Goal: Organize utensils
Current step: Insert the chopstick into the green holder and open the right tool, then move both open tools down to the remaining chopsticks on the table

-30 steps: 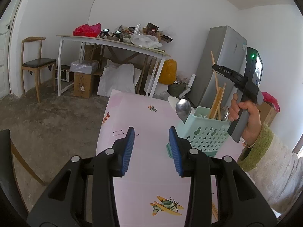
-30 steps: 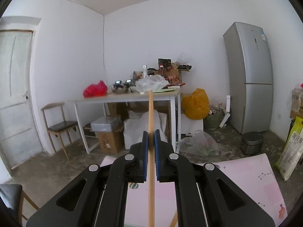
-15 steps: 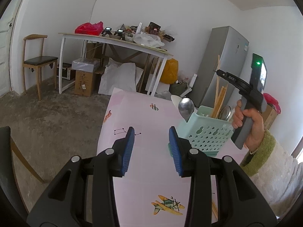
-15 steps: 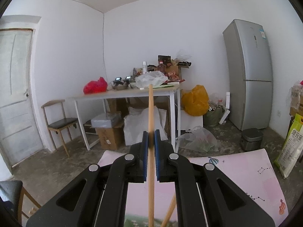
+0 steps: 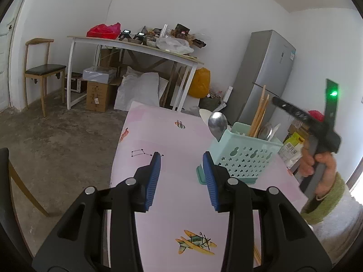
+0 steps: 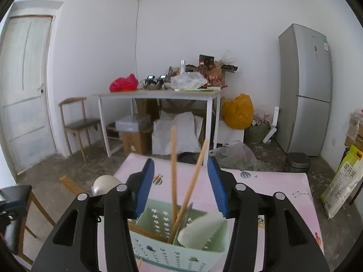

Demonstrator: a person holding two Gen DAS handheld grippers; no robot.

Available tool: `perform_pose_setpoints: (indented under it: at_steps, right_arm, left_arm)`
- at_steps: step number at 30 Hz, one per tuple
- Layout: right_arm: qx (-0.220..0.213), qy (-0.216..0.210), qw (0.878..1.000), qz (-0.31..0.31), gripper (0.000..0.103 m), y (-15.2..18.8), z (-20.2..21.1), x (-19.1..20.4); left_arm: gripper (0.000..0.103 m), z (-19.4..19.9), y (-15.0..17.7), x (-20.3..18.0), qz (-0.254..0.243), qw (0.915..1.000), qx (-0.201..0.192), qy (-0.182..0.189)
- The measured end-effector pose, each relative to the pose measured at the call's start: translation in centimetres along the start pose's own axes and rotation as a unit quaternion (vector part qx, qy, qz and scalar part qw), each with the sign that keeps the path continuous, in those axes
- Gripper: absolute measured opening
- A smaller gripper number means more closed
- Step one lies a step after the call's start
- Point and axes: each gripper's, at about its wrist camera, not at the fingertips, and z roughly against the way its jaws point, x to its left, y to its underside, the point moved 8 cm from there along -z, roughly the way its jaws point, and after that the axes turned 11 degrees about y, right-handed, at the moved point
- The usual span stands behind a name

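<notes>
A mint-green utensil caddy (image 5: 245, 158) stands on the pink patterned tablecloth (image 5: 158, 136). It holds wooden chopsticks (image 5: 258, 113), a metal spoon (image 5: 217, 123) and a few more utensils. My left gripper (image 5: 180, 156) hovers open just left of the caddy, with nothing between its blue pads. In the right wrist view my right gripper (image 6: 180, 161) is above the caddy (image 6: 170, 226) and its jaws are opening. Two chopsticks (image 6: 173, 170) stand between them, untouched by the pads. A white spoon (image 6: 199, 229) lies in the caddy and a metal spoon (image 6: 105, 184) sticks up at the left.
A person's hand in a green cuff (image 5: 322, 165) holds the right gripper. Loose chopsticks (image 5: 256, 253) lie at the table's near right edge. Beyond the table are a cluttered white table (image 5: 136, 45), a wooden chair (image 5: 43, 70), boxes and a grey fridge (image 5: 265, 77).
My right gripper's jaws have parted and let go of the chopstick, which now stands lower in the caddy. The right hand has drawn back to the right. My left gripper has kept still.
</notes>
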Motion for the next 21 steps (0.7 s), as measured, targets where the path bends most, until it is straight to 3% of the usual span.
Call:
perform_pose_setpoints:
  at_steps: [5, 9, 14, 18, 21]
  right_arm:
    - [-0.005, -0.015, 0.999, -0.031, 0.053, -0.5, 3.8, -1.9]
    - [0.026, -0.022, 0.999, -0.040, 0.053, 1.3, 6.3, -2.7]
    - [0.122, -0.042, 0.990, -0.062, 0.053, 6.6, 6.9, -2.6]
    - [0.227, -0.063, 0.969, -0.077, 0.053, 13.3, 6.6, -1.3]
    - [0.280, -0.072, 0.954, -0.083, 0.051, 17.4, 6.7, 0.0]
  left_arm:
    - [0.041, -0.4, 0.6, -0.2, -0.002, 0.9999, 0.014, 0.001]
    - [0.047, -1.5, 1.7, -0.5, -0.007, 0.9988, 0.048, 0.002]
    - [0.053, -3.2, 3.9, -1.3, -0.019, 0.9946, 0.102, 0.000]
    - [0.059, -5.0, 6.5, -2.0, -0.040, 0.9856, 0.164, -0.017]
    - [0.062, -6.4, 8.6, -2.1, -0.048, 0.9763, 0.208, -0.035]
